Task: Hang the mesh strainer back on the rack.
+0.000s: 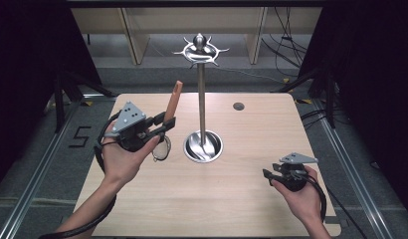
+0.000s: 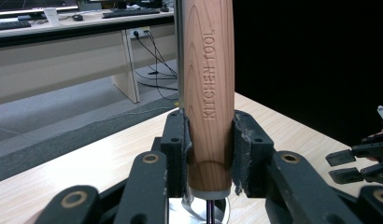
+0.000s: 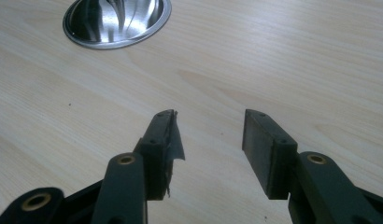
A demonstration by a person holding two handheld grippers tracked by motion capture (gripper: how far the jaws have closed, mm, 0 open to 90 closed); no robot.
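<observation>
My left claw (image 1: 168,123) was clenched on the wooden handle (image 1: 173,102) of a kitchen utensil. In the left gripper view the two padded jaws pressed the handle (image 2: 209,93) from either side, low down near its metal collar, and the words "KITCHEN TOOL" ran lengthwise along the wood, just above the jaws. The handle stood nearly upright, rising above the claw and leaning slightly away from me. Below the claw, a round wire or metal end of the utensil (image 1: 162,148) hung close over the counter (image 1: 232,199); I could not tell its exact form, nor whether it touched the wood.

Just beyond and to the right of my left claw stood the utensil stand (image 1: 202,89): a thin steel pole rising from a round, shiny dished base (image 1: 203,147), topped by a ring of hooks (image 1: 200,50). The held handle sat beside the pole and apart from it, with its top end below the hooks.

My right claw (image 1: 268,175) was released, the jaws spread with nothing between them. In the right gripper view the claw (image 3: 208,135) hovered low over bare counter, and the base of the stand (image 3: 117,21) lay ahead of it and to its left, well apart. The pad on the left-hand jaw looked frayed at its edge.

A small dark round hole (image 1: 238,106) sat in the counter far beyond the right claw.
</observation>
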